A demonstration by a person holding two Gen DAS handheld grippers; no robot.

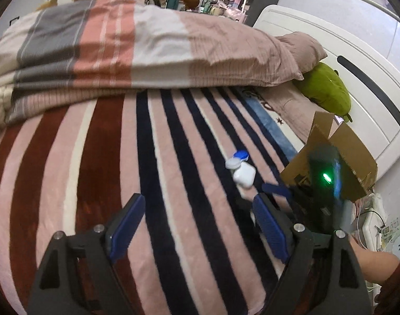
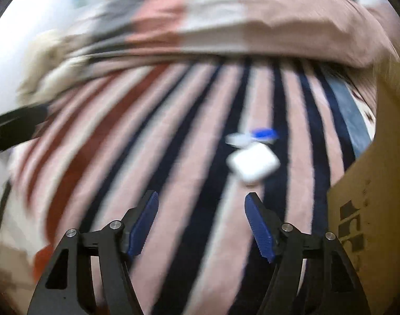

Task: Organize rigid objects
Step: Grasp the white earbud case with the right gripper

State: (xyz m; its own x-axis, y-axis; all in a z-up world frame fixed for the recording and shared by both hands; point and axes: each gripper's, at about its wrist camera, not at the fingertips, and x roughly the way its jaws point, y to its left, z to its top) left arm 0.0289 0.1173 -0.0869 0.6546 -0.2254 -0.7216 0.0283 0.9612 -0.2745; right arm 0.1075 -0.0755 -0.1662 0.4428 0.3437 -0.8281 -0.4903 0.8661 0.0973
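Right, your white earbud case (image 1: 243, 175) lies slantwise toward the striped blanket's (image 1: 100, 157) right edge, both left gripper (image 1: 200, 211) and right gripper (image 2: 202, 206) gaping empty.

blanket (image 1: 95, 157): pink/maroon/navy stripes | case (image 1: 244, 175): white | box (image 1: 352, 152): brown | fingers (image 2: 259, 227): blue
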